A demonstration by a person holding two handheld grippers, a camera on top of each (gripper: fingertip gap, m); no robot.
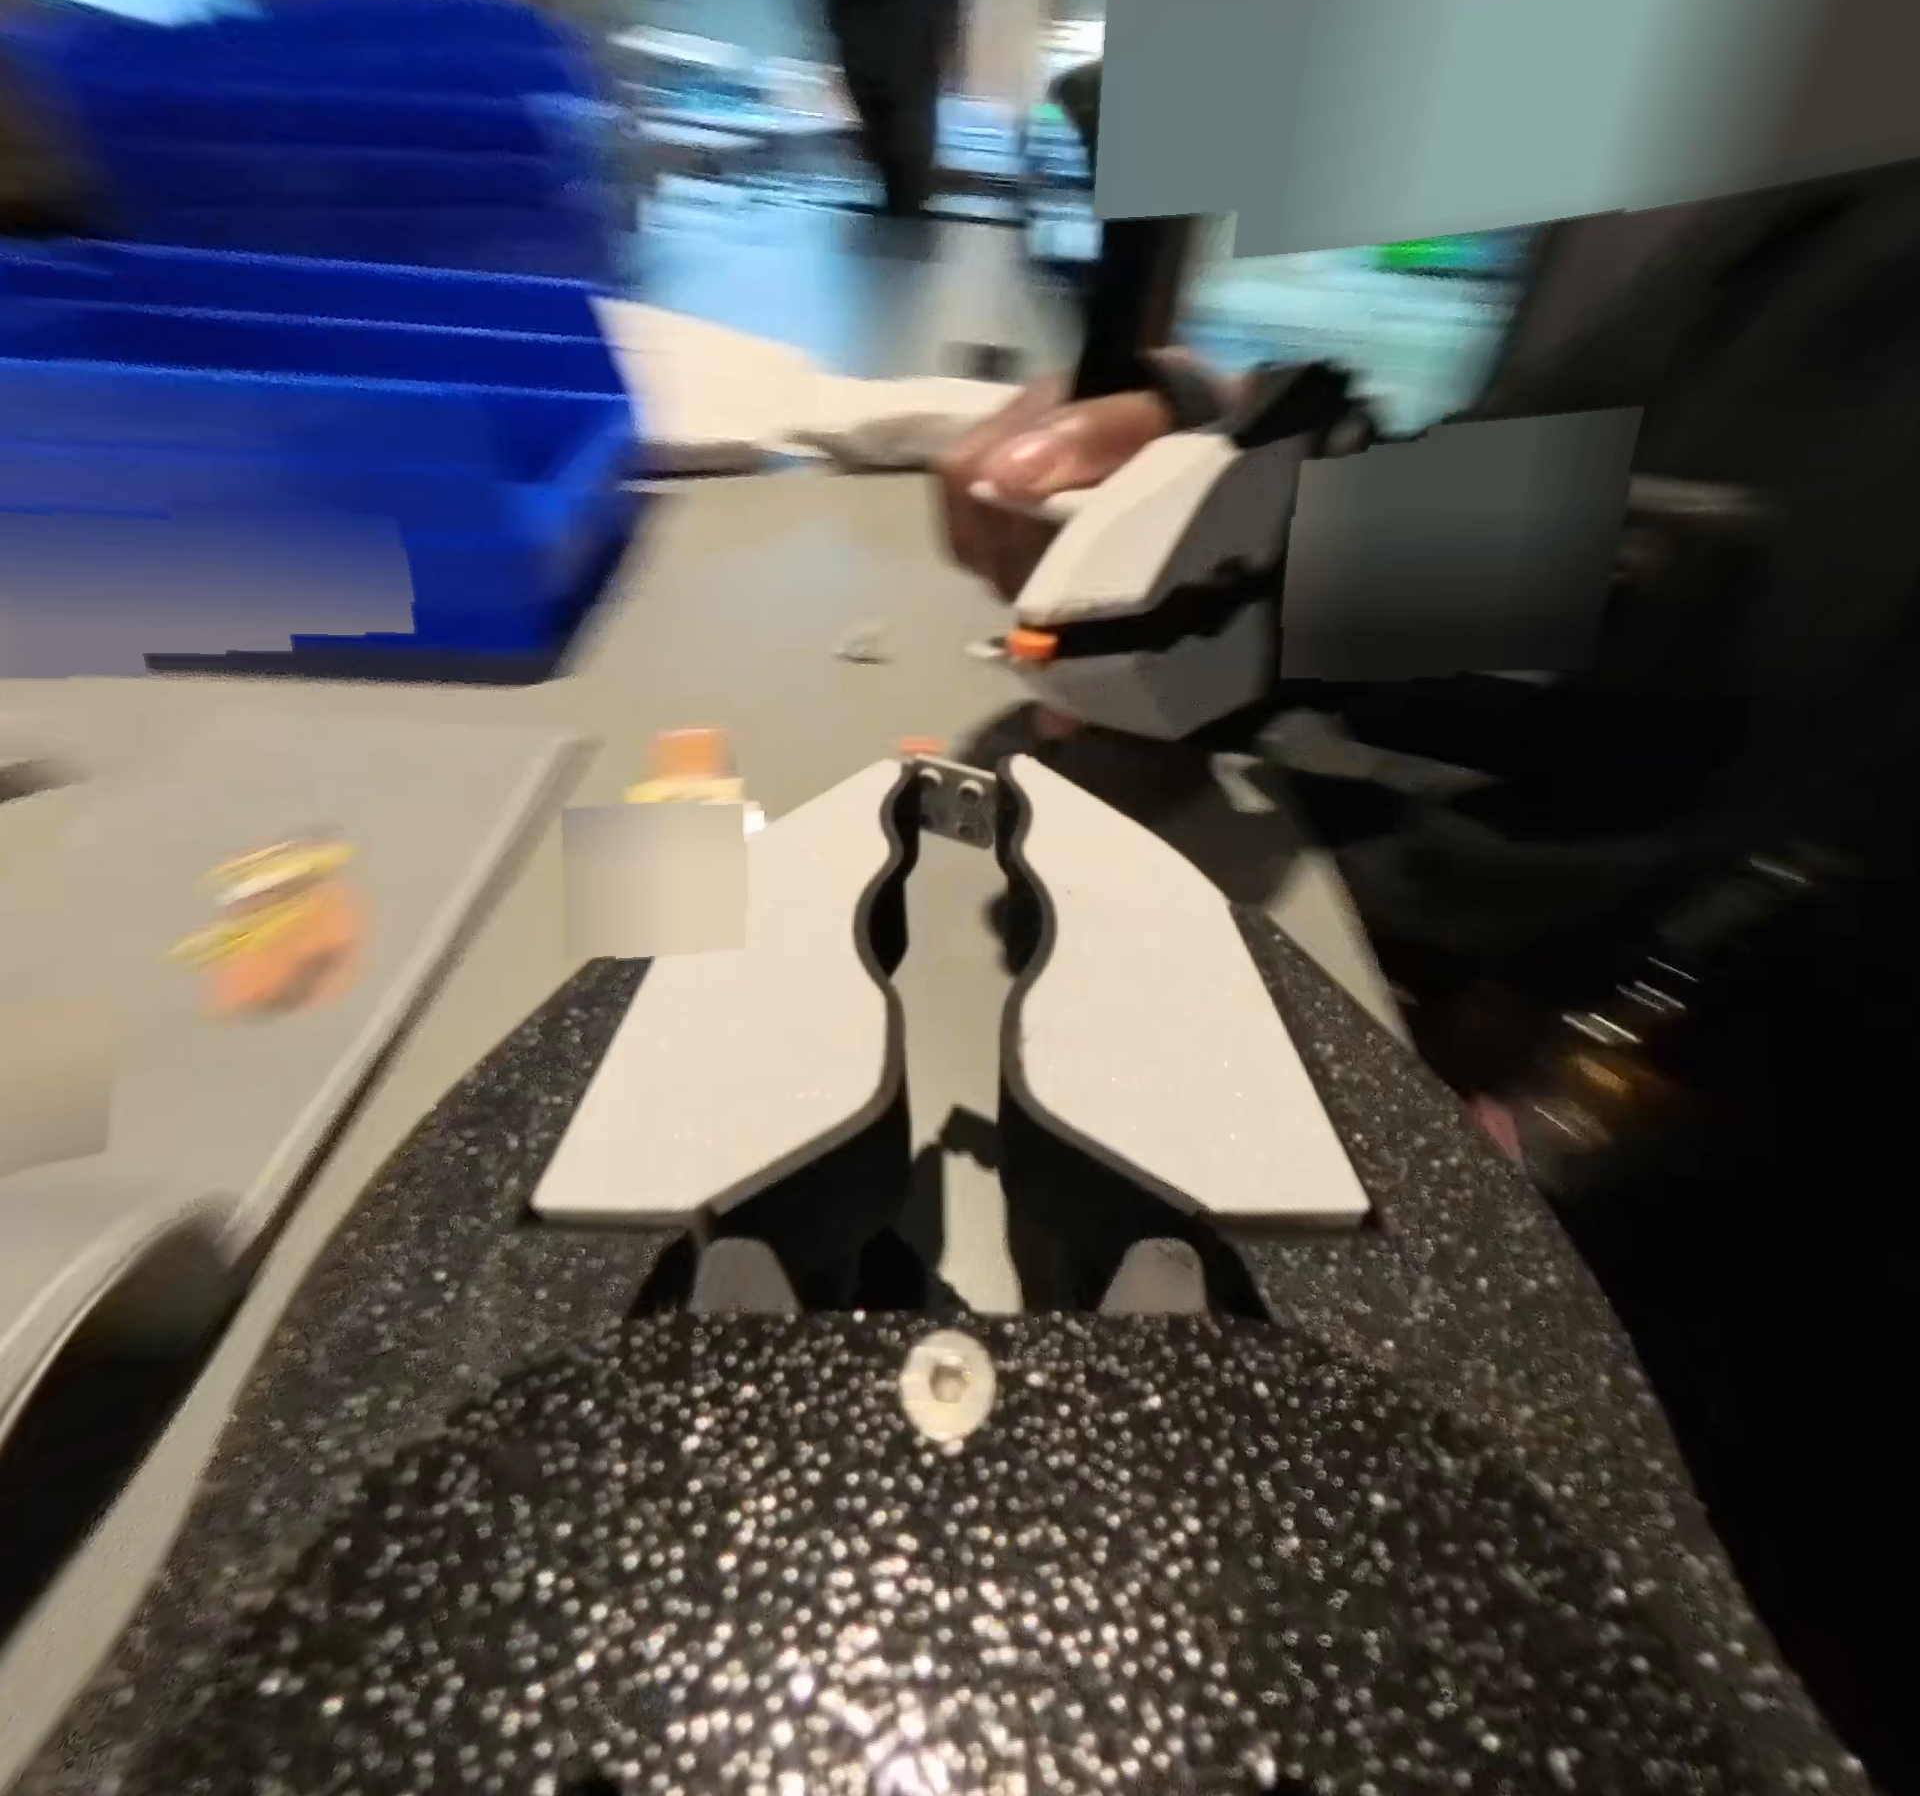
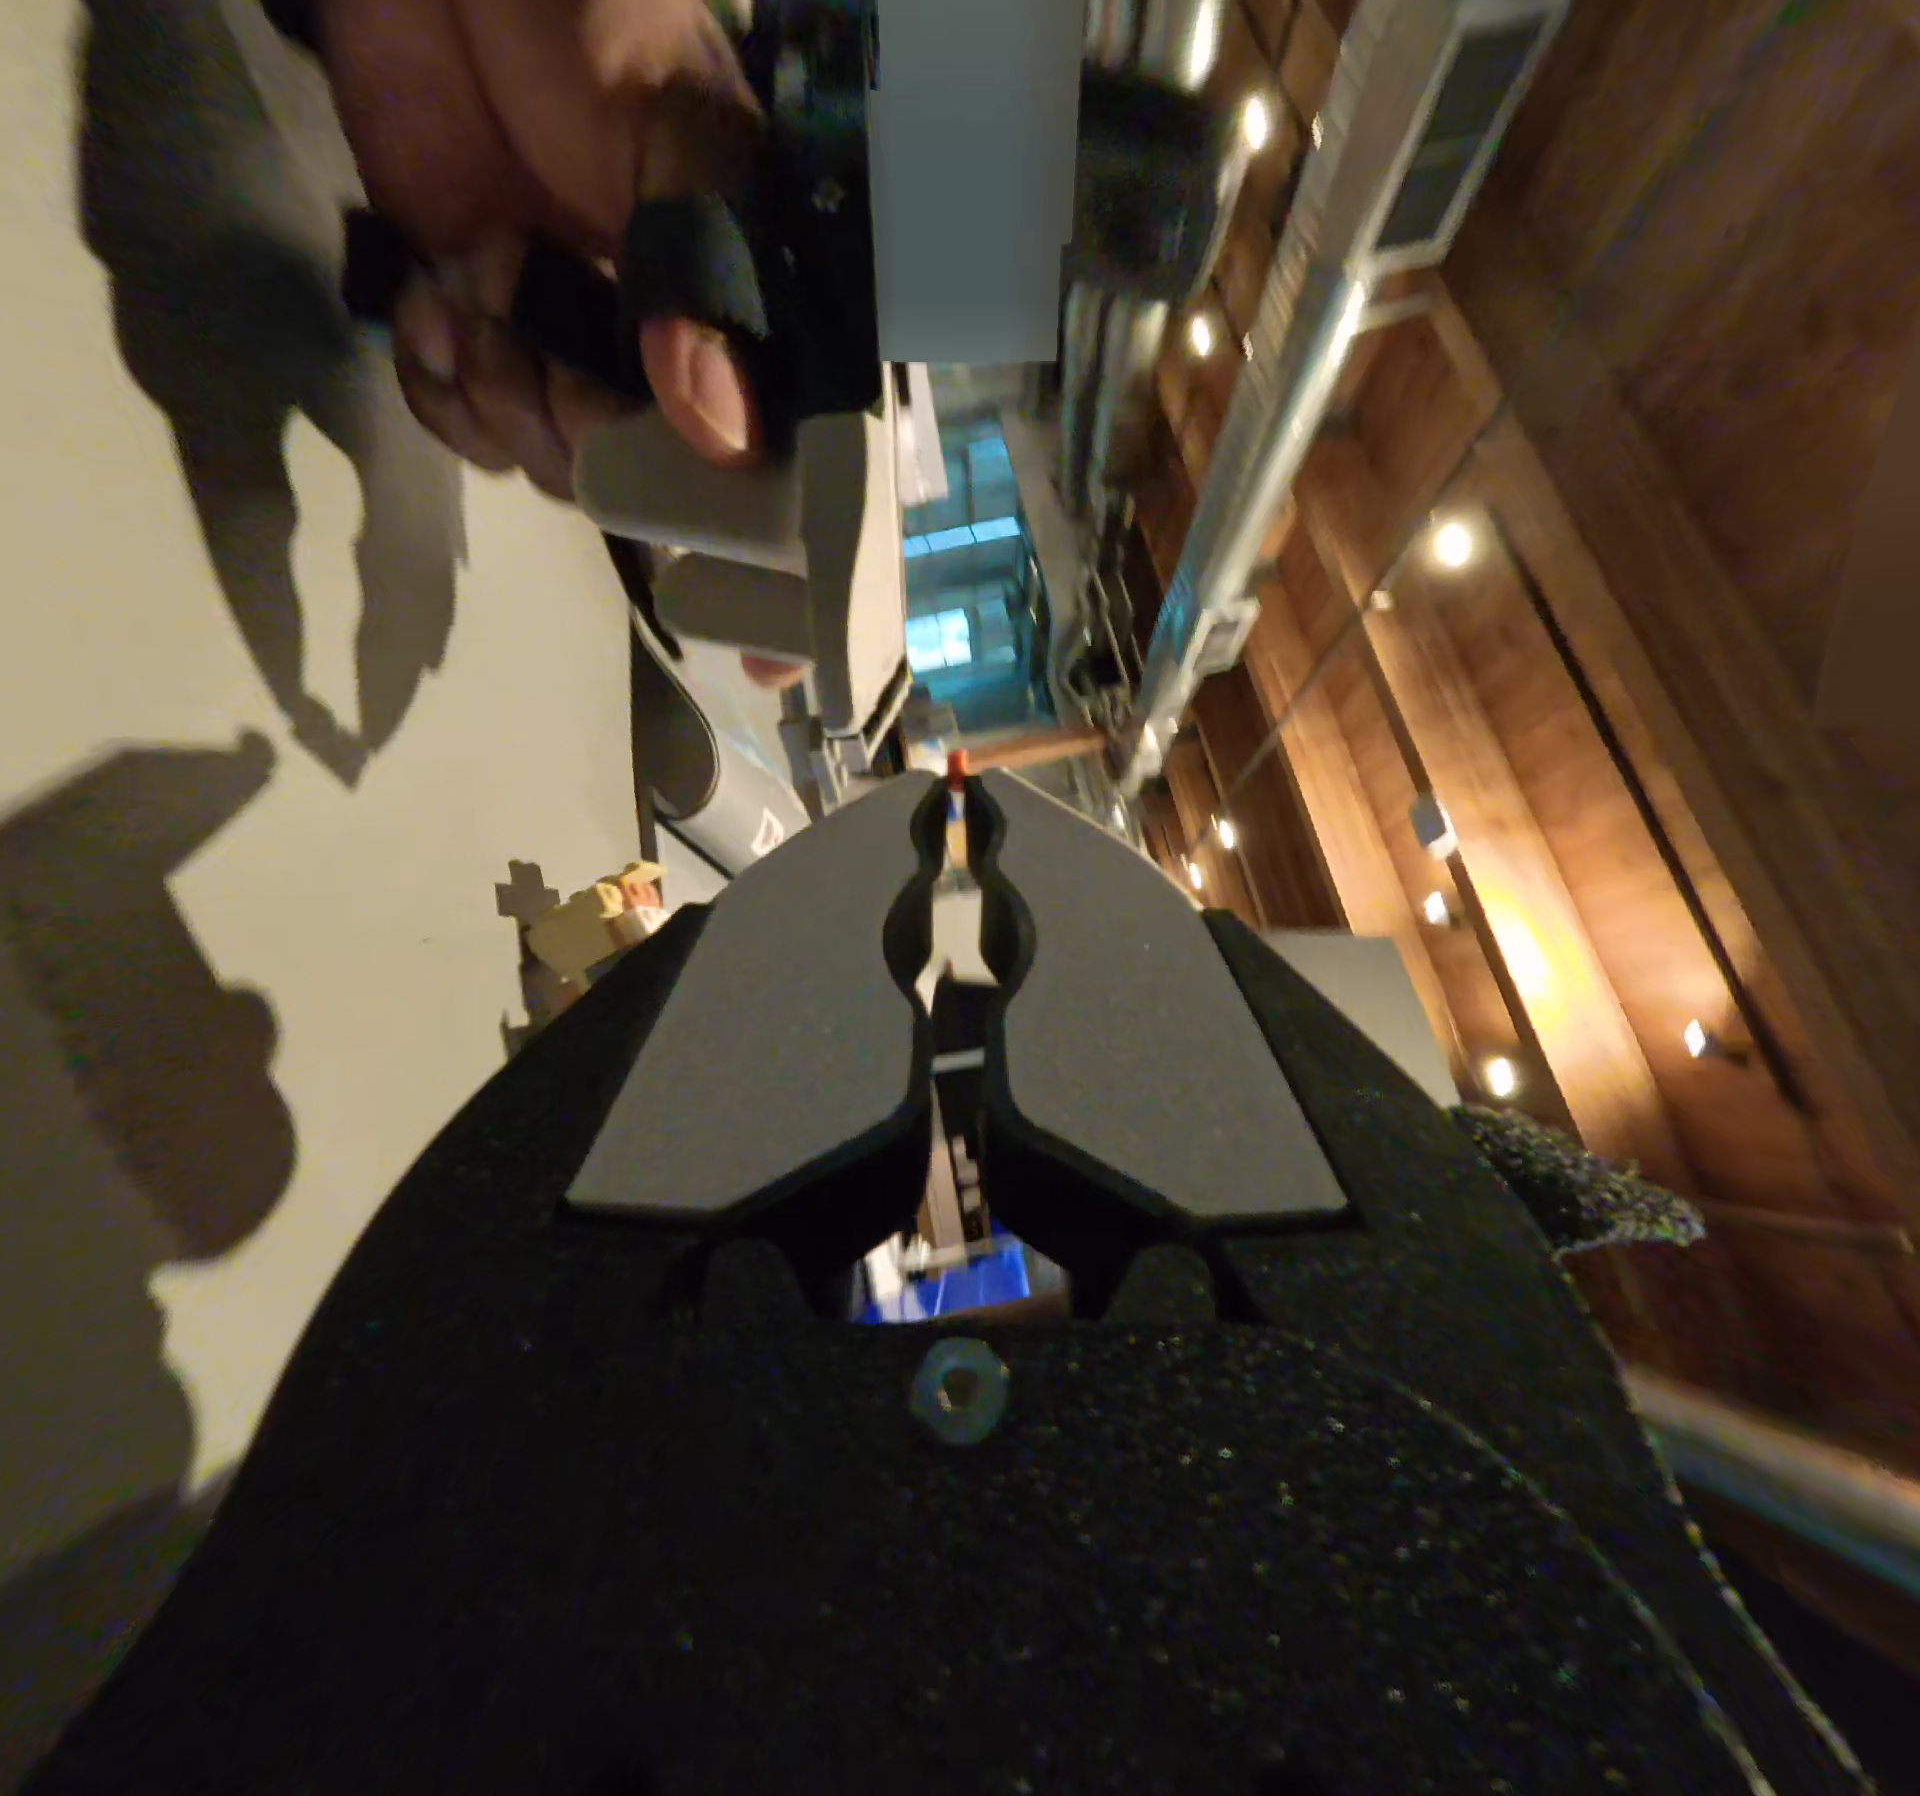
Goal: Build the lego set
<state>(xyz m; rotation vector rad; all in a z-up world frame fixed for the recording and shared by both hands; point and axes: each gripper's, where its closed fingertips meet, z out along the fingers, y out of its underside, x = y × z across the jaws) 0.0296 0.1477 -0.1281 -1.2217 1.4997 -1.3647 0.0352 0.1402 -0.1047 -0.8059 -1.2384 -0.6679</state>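
My left gripper [image 1: 951,790] pinches a grey plate [image 1: 954,808]; my right gripper [image 2: 956,790] pinches an orange piece [image 2: 957,762]. Neither joined; assembly mostly remaining.

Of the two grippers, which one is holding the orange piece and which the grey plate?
The right gripper pinches the small orange piece at its fingertips, turned on its side. The left gripper holds the grey studded plate instead.

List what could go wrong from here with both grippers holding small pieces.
The left gripper pinches the grey studded plate only at its fingertips, tilted; it may twist or drop. The right gripper holds the tiny orange piece by its very tip, so it could pop out. Heavy motion blur suggests speed, risking misalignment.
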